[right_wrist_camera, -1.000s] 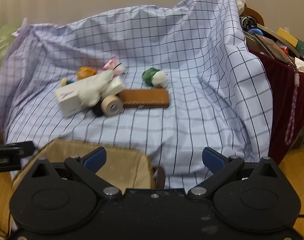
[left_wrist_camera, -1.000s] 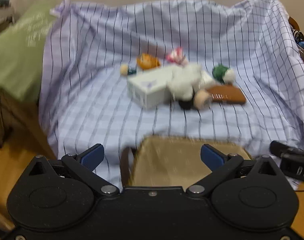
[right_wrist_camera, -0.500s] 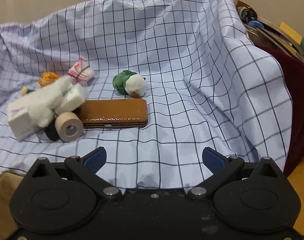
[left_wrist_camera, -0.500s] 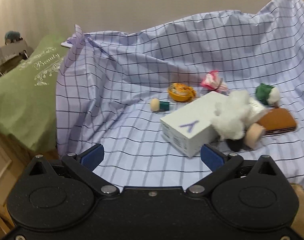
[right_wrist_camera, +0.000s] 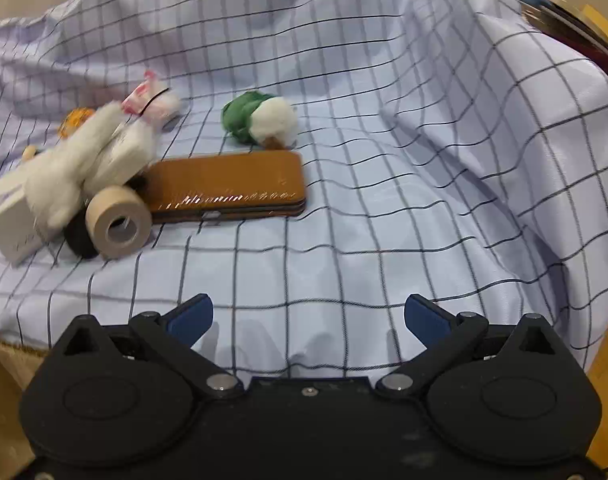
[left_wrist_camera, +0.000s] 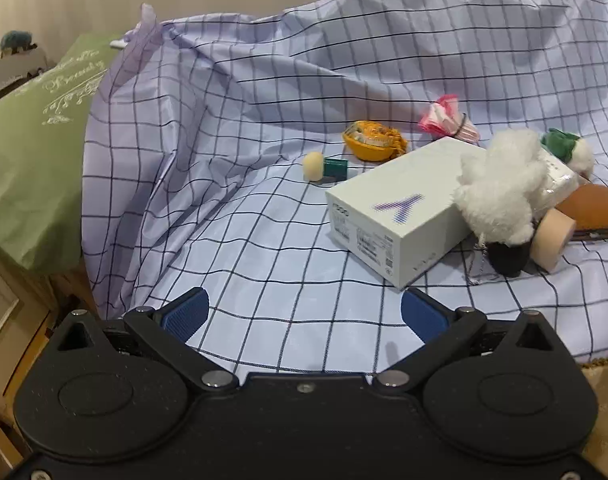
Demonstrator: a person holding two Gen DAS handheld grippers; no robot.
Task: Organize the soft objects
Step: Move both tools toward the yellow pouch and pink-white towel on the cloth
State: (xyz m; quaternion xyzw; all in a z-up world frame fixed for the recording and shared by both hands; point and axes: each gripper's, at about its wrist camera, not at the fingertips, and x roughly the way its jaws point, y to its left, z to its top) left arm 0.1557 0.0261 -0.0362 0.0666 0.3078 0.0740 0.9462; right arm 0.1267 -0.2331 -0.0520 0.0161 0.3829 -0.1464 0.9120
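Note:
A white fluffy plush (left_wrist_camera: 500,196) (right_wrist_camera: 75,172) lies over a white box (left_wrist_camera: 396,216) (right_wrist_camera: 7,216) on the checked cloth. A green and white plush (right_wrist_camera: 259,122) (left_wrist_camera: 568,150) lies behind a brown leather case (right_wrist_camera: 227,186). A pink and white soft bundle (left_wrist_camera: 448,120) (right_wrist_camera: 151,100), an orange object (left_wrist_camera: 374,144) and a small green-capped puff (left_wrist_camera: 324,166) lie further back. My left gripper (left_wrist_camera: 304,314) is open and empty, short of the box. My right gripper (right_wrist_camera: 308,316) is open and empty, short of the brown case.
A beige tape roll (right_wrist_camera: 117,222) (left_wrist_camera: 552,236) and a black object (left_wrist_camera: 506,258) lie by the box. A green cloth (left_wrist_camera: 31,140) covers furniture at left. Clutter (right_wrist_camera: 560,20) sits at the far right. A tan fabric bag edge (right_wrist_camera: 3,364) shows at lower left.
Both grippers have moved forward over the checked cloth, closer to the objects. The tan bag has dropped out of the middle of both views. Both stay open.

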